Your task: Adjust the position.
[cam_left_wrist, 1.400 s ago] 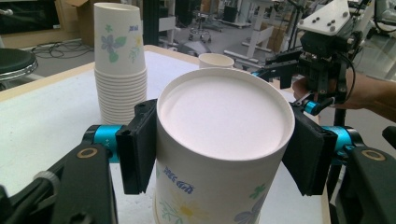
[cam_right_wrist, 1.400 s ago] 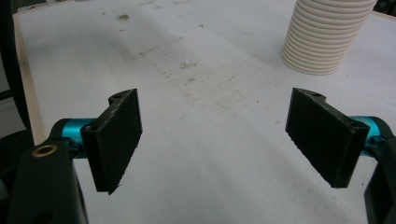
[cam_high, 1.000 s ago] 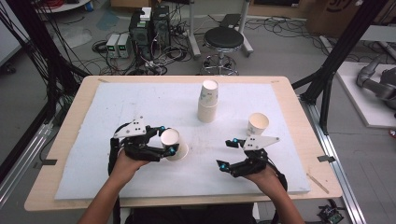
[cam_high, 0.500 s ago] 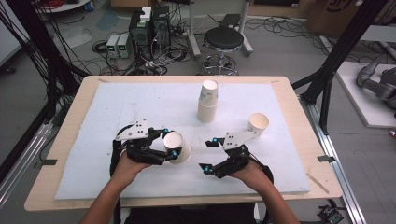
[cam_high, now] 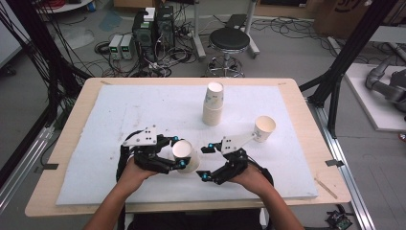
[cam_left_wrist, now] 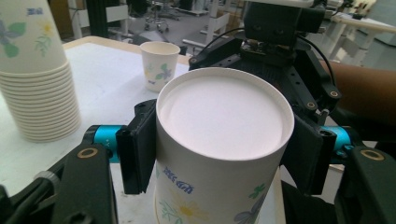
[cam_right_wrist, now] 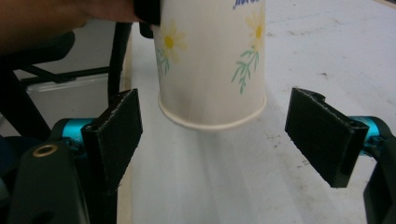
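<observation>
A flowered paper cup (cam_high: pixel 186 157) is held just above the white mat, tilted, its flat base (cam_left_wrist: pixel 224 109) turned up toward the left gripper view's camera. My left gripper (cam_high: pixel 181 156) is shut on its sides, one black pad (cam_left_wrist: pixel 136 147) on each flank. The cup's open rim (cam_right_wrist: pixel 212 119) points at my right gripper (cam_high: pixel 205 163), which stands open just right of the cup. Its two pads (cam_right_wrist: pixel 116 130) are spread wider than the rim and do not touch it. In the left gripper view, the right gripper's body (cam_left_wrist: pixel 275 46) rises behind the cup.
A tall stack of paper cups (cam_high: pixel 213 103) stands at the back middle of the white mat (cam_high: pixel 119 110). A single upright cup (cam_high: pixel 264 128) sits right of the right hand. The wooden table rim (cam_high: pixel 306 120) borders the mat. A stool (cam_high: pixel 230 40) stands beyond.
My right gripper has moved left from beside the single cup to the mouth of the held cup. The left gripper has tipped the cup so its base faces upward.
</observation>
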Motion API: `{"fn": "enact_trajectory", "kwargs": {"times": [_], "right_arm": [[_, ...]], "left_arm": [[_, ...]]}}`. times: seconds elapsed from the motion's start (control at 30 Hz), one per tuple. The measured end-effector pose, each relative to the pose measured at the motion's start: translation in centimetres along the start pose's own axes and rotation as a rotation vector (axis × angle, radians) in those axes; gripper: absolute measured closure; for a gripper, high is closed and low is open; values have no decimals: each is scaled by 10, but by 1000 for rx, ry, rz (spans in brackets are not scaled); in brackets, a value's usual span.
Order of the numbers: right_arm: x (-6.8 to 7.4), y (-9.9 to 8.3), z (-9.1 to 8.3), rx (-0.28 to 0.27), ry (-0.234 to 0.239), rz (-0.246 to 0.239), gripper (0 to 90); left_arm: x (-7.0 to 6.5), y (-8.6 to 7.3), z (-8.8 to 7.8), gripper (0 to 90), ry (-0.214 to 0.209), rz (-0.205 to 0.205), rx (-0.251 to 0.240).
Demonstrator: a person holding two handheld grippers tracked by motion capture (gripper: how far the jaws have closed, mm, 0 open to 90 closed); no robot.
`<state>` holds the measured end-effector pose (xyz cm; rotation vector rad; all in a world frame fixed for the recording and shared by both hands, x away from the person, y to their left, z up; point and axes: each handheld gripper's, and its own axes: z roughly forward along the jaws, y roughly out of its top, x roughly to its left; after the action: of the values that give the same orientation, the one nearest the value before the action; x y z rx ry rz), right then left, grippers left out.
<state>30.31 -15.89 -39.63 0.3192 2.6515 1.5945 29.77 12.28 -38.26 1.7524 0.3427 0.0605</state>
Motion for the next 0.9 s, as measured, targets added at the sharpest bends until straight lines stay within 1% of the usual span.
{"fn": "enact_trajectory", "kwargs": {"times": [0.03, 0.1, 0.17, 0.27, 0.33, 0.4, 0.47, 0.5, 0.53, 0.57, 0.73, 0.8, 0.83, 0.9], "right_arm": [[0, 0, 0, -1, 2, 0, 192], [-1, 0, -1, -9, 6, 4, 192], [-1, 0, -1, -20, 10, 11, 192], [-1, -1, -1, -21, 12, 9, 192], [-1, -1, 0, -23, 18, 7, 192], [0, 0, 1, -24, 28, 9, 192], [1, 0, 2, -25, 35, 17, 192], [0, 0, 3, -28, 44, 8, 192], [1, 1, 3, -31, 45, 17, 192], [1, 1, 4, -30, 51, 11, 192], [0, 2, 8, -33, 63, 18, 192], [0, 2, 10, -37, 70, 21, 216], [-1, 2, 10, -35, 73, 18, 233], [-2, 1, 11, -39, 77, 26, 246]], "left_arm": [[-1, 0, 1, 347, -3, -6, -4], [0, -1, 3, 347, -11, -3, -1], [-1, -1, 5, 347, -15, -8, 0], [-1, 0, 7, 347, -29, -2, 2], [-2, 0, 10, 347, -45, -15, -11], [-3, 2, 11, 348, -57, -17, -17], [-4, 3, 12, 348, -62, -15, -21], [-4, 3, 13, 348, -60, -14, -23], [-3, 3, 13, 348, -63, -14, -23], [-3, 3, 14, 348, -67, -17, -25], [-3, 1, 17, 349, -80, -27, -36], [-4, 1, 18, 350, -92, -25, -39], [-4, 1, 18, 350, -95, -30, -45], [-5, 2, 19, 350, -94, -24, -48]]}}
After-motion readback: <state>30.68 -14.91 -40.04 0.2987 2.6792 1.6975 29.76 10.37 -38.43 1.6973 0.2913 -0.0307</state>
